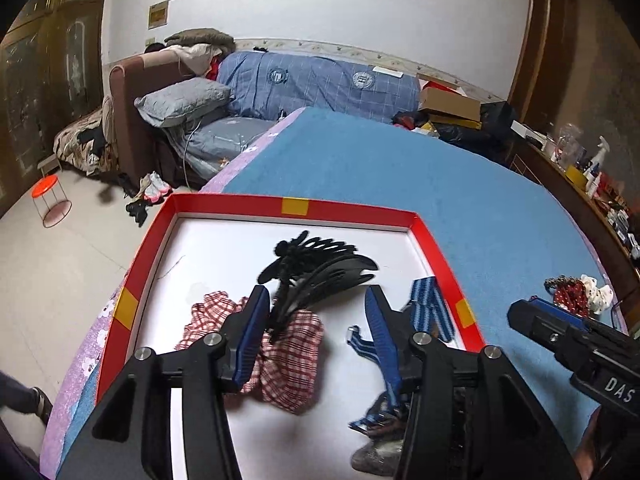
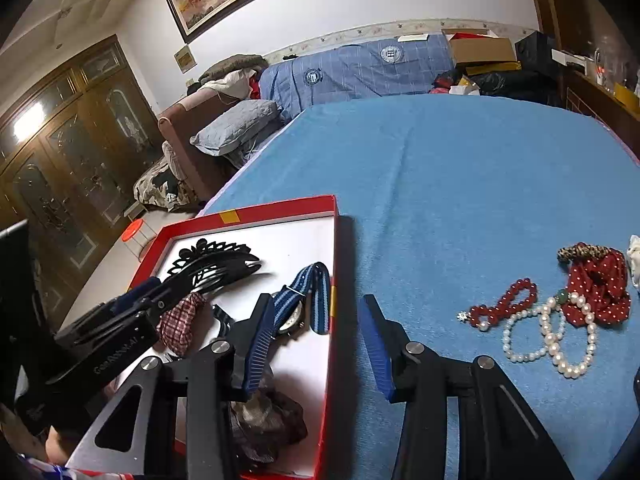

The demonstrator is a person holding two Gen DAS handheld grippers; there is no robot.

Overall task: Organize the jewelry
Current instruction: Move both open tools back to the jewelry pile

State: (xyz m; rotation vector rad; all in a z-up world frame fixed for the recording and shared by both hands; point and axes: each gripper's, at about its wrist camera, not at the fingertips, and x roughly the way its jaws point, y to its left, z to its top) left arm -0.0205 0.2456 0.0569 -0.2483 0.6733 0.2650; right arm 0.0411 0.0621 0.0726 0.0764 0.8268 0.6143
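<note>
A red box with a white floor (image 1: 236, 202) (image 2: 332, 320) sits on the blue bed cover. In it lie a black hair comb (image 1: 320, 268) (image 2: 216, 260), a red plaid scrunchie (image 1: 292, 356) (image 2: 180, 320), a blue striped watch (image 1: 430, 312) (image 2: 304, 292) and a dark scrunchie (image 2: 268, 424). My left gripper (image 1: 316, 304) is open above the box, over the comb and plaid scrunchie. My right gripper (image 2: 316, 312) is open over the box's right wall. On the cover to the right lie a red bead bracelet (image 2: 504, 304), pearl strands (image 2: 556, 344) and a red dotted scrunchie (image 2: 600, 292) (image 1: 572, 296).
A leopard-print scrunchie (image 2: 580, 252) and a white item (image 2: 634, 260) lie by the dotted scrunchie. The blue cover (image 2: 460, 184) stretches far behind. A sofa with pillows (image 1: 180, 100), boxes (image 1: 448, 104) and a cluttered shelf (image 1: 592, 172) stand beyond the bed.
</note>
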